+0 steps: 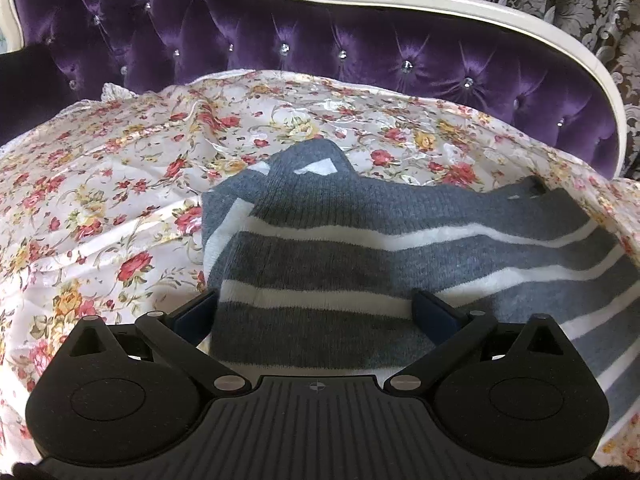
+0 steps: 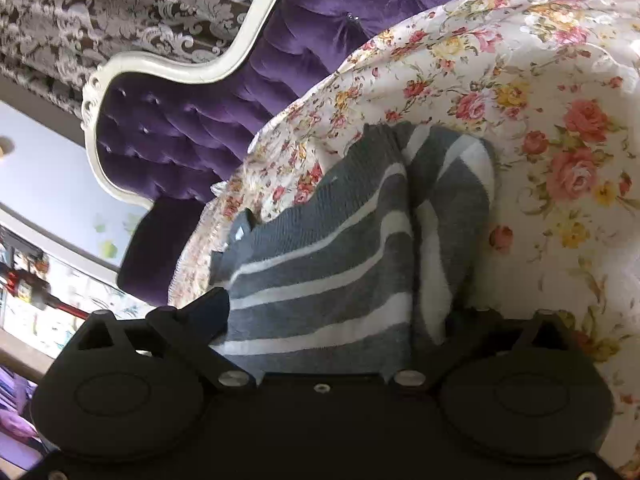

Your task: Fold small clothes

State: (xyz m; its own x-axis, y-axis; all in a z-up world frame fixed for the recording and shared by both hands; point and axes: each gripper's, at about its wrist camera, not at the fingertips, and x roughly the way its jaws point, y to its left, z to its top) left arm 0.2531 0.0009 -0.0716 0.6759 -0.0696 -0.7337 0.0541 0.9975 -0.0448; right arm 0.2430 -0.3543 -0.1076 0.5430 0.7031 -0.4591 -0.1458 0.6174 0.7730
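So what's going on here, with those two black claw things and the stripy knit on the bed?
A person is folding a small grey-and-white striped sweater on a floral bedspread, using a handheld gripper in each hand. Both the left gripper and the right gripper stand wide open over the knit, with cloth between their fingers but nothing visibly pinched. One side of the sweater already looks folded over. A purple tufted headboard stands behind.

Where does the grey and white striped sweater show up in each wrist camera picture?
Left wrist view: striped sweater fills centre and right, running down between the tongs.
Right wrist view: striped sweater sits at centre, tilted, folded edge toward the right.
Shared landmark: the purple tufted headboard beyond the floral bedspread.
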